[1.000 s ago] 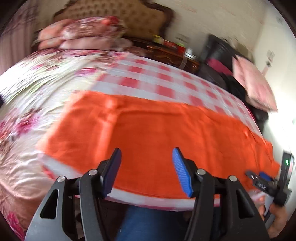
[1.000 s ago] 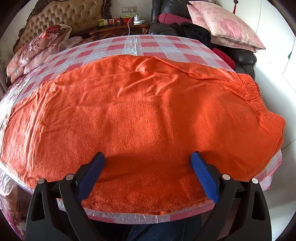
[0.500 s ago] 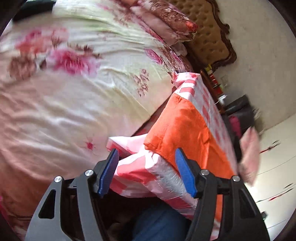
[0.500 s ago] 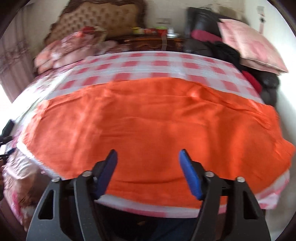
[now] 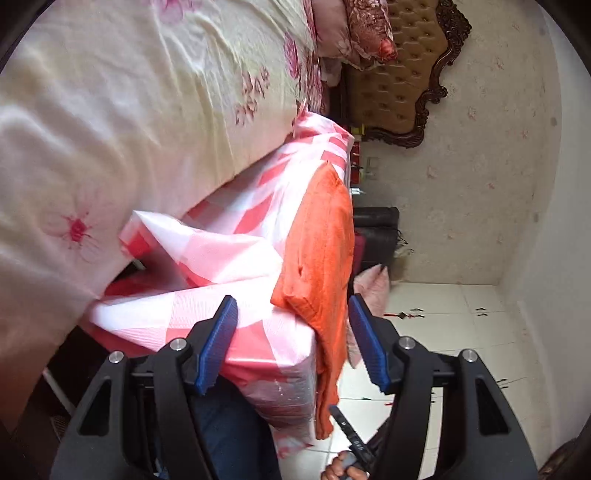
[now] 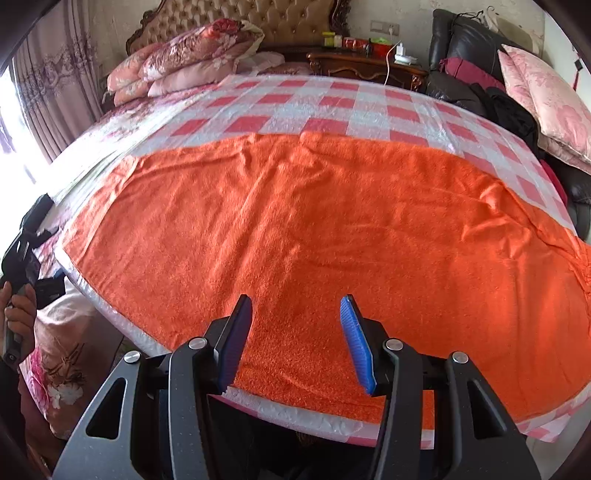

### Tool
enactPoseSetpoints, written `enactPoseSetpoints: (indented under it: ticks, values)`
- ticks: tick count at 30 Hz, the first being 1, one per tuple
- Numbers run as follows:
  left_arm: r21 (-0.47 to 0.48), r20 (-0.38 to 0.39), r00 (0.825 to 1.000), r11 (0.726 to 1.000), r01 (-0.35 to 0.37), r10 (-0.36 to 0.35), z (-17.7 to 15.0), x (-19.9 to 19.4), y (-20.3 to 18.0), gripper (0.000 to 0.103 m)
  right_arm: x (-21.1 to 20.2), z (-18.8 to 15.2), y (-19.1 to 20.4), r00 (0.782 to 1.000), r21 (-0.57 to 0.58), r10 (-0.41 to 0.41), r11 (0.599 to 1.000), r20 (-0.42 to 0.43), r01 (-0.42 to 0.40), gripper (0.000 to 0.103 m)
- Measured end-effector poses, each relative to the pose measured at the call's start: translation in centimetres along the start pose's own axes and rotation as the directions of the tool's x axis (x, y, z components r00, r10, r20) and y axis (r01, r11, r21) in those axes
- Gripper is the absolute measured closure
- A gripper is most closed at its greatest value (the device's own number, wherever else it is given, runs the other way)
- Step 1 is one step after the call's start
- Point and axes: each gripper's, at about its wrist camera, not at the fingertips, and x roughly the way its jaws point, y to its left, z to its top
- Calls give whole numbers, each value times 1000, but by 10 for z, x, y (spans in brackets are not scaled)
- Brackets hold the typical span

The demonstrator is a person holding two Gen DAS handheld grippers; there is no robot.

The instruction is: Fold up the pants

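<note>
1. Curtains (image 6: 48,99) hung at the far left of the right wrist view, beside a floral quilt (image 6: 55,373) that draped down next to the bed's left edge.
2. At that left edge the left gripper (image 5: 291,343) was held rolled on its side, its blue pads spread apart with nothing between them; the near-left corner of the checked cover (image 5: 207,310) and the hanging hem of the orange pants (image 5: 321,251) lay just beyond its tips, not touched.
3. The person's left hand (image 6: 18,314) showed on that gripper's handle in the right wrist view.
4. The pants (image 6: 314,236) lay spread flat across the near half of the checked cover (image 6: 332,107), reaching from the left edge to the right edge, with one end spilling over the near-left corner.
5. The right gripper (image 6: 295,339) hovered at the middle of the near edge, its pads standing wide apart above the cloth and clamping nothing.
6. Stacked pillows (image 6: 184,55) sat at the far-left corner by the tufted headboard (image 6: 258,18); a pink cushion (image 6: 546,99) rested beyond the right edge.
</note>
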Motion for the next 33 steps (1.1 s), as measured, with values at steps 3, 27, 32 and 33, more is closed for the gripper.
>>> enactPoseSetpoints:
  ticks: [3, 27, 32, 33]
  values:
    - [11, -3, 999, 999, 39, -39, 5, 5, -2, 67, 7, -3, 2, 1000, -10, -8, 1000, -20, 8, 54]
    - [829, 552, 725, -176, -531, 412, -243, 187, -222, 93, 21, 80, -41, 821, 348, 559, 797, -117, -493, 33]
    - [878, 477, 764, -262, -400, 435, -314, 238, -171, 94, 50, 89, -45, 729, 430, 669, 706, -146, -563, 33]
    - [880, 474, 766, -259, -398, 435, -319, 240, -165, 94, 54, 89, -45, 722, 440, 675, 700, -152, -562, 33]
